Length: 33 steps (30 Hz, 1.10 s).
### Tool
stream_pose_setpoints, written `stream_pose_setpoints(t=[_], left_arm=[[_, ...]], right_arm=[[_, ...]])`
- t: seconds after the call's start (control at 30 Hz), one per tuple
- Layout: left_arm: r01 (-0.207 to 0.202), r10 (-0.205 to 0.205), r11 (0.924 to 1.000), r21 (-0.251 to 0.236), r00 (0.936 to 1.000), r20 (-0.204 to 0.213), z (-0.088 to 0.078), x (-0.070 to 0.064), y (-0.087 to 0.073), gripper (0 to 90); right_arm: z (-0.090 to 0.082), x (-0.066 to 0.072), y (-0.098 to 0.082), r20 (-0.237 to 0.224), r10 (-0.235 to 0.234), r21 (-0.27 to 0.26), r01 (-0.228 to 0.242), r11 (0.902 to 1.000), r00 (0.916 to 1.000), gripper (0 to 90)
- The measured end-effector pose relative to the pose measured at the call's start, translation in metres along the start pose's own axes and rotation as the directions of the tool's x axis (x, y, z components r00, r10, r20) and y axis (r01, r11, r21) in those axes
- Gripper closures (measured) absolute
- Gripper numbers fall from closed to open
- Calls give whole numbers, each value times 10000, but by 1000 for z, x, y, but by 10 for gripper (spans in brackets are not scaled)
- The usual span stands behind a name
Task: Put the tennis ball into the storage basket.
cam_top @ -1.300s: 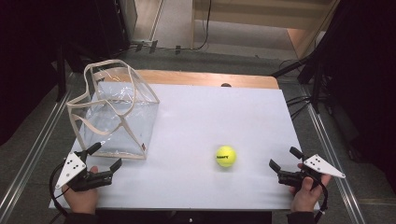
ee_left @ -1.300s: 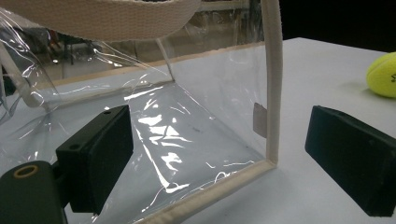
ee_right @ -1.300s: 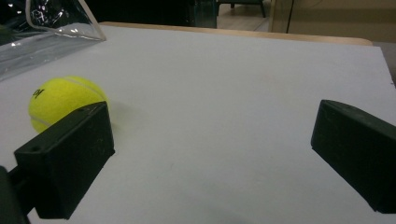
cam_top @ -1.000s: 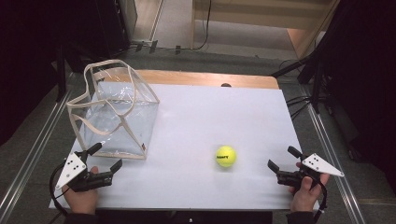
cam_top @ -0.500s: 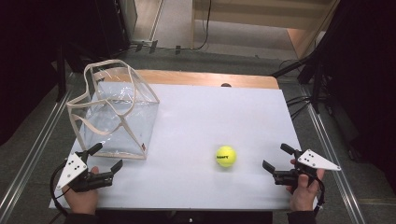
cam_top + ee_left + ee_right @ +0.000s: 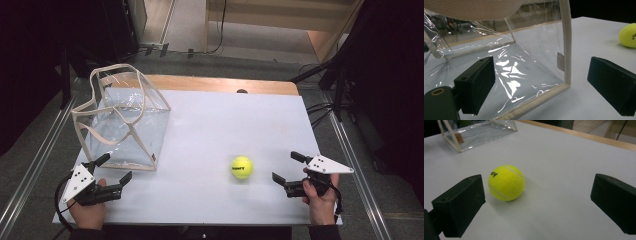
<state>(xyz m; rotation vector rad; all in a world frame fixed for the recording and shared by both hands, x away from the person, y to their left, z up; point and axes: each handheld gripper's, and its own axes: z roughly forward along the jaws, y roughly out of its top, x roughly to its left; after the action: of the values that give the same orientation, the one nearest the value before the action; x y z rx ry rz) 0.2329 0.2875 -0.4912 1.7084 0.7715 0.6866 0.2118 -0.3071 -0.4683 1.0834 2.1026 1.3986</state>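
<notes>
White table (image 6: 210,130) carries a clear bag (image 6: 122,120) and yellow ball (image 6: 242,167).

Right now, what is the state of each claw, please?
Left claw: open, holding nothing, beside the clear bag.
Right claw: open, holding nothing, facing the tennis ball.

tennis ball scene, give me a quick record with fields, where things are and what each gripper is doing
tennis ball: on the white table, free, right of centre
clear bag: upright at the table's left, mouth open
right gripper: open, aimed at the ball from its right, not touching
left gripper: open, at the bag's near corner, no contact seen
</notes>
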Motion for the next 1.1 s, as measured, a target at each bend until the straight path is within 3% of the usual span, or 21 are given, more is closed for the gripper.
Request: stream_pose_setpoints(t=[0.1, 0.23, 0.4, 0.63, 0.83, 1.07, 1.1], left_arm=[[17, -17, 10000, -39, 10000, 31, 0, 0, 0, 83], [10, -10, 10000, -51, 10000, 50, 0, 0, 0, 83], [-3, 3, 10000, -17, 10000, 52, 0, 0, 0, 83], [20, -20, 10000, -36, 10000, 42, 0, 0, 0, 83], [-30, 30, 10000, 22, 10000, 37, 0, 0, 0, 84], [41, -41, 10000, -53, 10000, 22, -1, 0, 0, 83], [38, -38, 10000, -54, 10000, 26, -1, 0, 0, 83]], right_arm=[[7, 4, 5, 46, -401, 211, 400, 9990, 9992, 0], [13, 5, 7, 224, -467, 297, 460, 9985, 9987, 0], [21, 8, 13, 72, -591, 1003, 581, 9933, 9982, 0], [33, 13, 22, -323, -1225, 1763, 1263, 9762, 9919, 0], [40, 15, 27, -420, -1330, 2241, 1390, 9646, 9902, 0], [53, 18, 33, -624, -1518, 2970, 1635, 9408, 9864, 0], [53, 18, 33, -624, -1518, 2970, 1635, 9408, 9864, 0]])
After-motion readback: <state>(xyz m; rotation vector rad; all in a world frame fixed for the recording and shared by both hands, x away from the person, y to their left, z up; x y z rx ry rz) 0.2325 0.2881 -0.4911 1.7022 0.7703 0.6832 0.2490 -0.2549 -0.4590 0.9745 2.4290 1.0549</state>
